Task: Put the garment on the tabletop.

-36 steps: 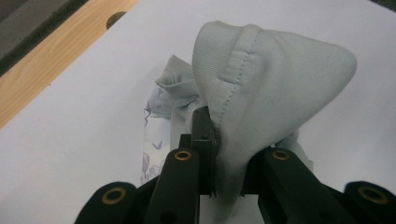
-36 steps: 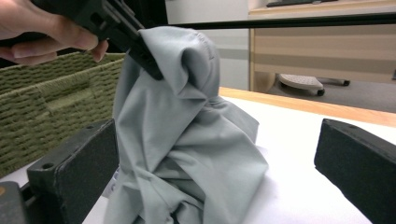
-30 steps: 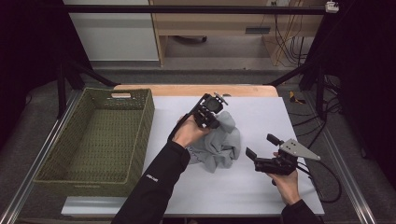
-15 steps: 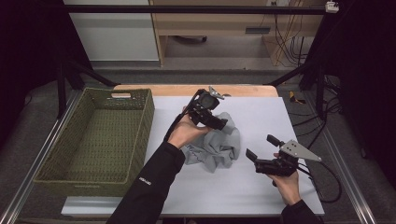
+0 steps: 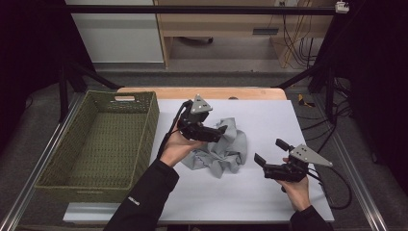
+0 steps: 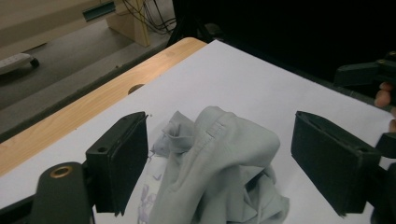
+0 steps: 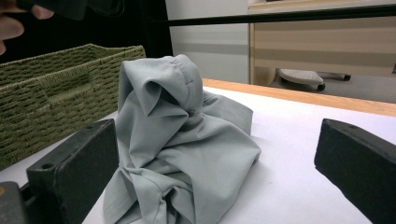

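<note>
A crumpled grey cloth (image 5: 227, 150) lies heaped on the white table top (image 5: 274, 115), with one fold standing up in a peak. My left gripper (image 5: 217, 132) hovers over the cloth's left side, pointing right, jaws open. In the left gripper view the cloth (image 6: 219, 163) sits low between the two spread jaws, with neither touching it. My right gripper (image 5: 268, 151) is open just right of the cloth, near the table's front. In the right gripper view the cloth (image 7: 177, 140) stands ahead of the wide-open jaws.
A green woven basket (image 5: 150, 122) stands on the left of the table, its wall (image 7: 46, 88) close to the cloth. A wooden strip (image 5: 202, 90) runs along the far edge. Cables trail off the table's right side.
My left gripper has drawn back to the left and toward the person, and now points right over the cloth. The cloth heap and the right gripper have hardly moved.
</note>
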`<state>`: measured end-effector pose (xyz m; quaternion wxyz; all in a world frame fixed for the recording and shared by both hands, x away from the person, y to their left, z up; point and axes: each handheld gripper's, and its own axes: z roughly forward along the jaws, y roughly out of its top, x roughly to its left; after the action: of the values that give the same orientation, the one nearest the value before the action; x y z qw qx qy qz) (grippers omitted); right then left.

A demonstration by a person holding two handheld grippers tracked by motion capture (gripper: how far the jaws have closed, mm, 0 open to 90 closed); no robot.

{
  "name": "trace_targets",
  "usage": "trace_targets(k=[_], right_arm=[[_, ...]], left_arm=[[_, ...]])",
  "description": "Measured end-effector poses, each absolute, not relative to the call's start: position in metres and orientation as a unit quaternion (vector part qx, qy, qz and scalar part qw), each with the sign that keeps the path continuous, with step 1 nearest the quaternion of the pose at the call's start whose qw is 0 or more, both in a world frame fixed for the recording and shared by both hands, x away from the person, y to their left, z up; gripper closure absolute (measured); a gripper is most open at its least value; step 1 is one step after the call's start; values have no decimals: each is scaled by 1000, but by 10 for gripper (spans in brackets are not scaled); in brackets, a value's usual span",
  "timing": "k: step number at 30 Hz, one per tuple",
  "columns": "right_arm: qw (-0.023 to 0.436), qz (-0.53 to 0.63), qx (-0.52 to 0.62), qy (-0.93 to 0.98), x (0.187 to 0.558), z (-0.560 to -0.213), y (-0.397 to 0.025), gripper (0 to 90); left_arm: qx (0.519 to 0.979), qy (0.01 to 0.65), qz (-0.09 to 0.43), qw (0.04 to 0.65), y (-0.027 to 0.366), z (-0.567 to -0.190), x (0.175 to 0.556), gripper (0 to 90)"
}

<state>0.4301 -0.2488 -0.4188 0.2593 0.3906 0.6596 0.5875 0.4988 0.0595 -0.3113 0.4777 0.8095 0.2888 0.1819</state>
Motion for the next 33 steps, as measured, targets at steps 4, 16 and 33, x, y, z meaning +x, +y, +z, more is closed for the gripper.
trace_targets(k=[4, 16, 33], right_arm=[[256, 590, 391, 659, 430, -420, -252, 4], [255, 586, 396, 660, 430, -421, -255, 4], [250, 591, 389, 661, 429, -424, -260, 4]], left_arm=[[796, 285, 180, 503, 74, -328, 488, 151], [750, 295, 179, 565, 109, -362, 460, 128], [704, 327, 213, 594, 164, -405, 437, 78]])
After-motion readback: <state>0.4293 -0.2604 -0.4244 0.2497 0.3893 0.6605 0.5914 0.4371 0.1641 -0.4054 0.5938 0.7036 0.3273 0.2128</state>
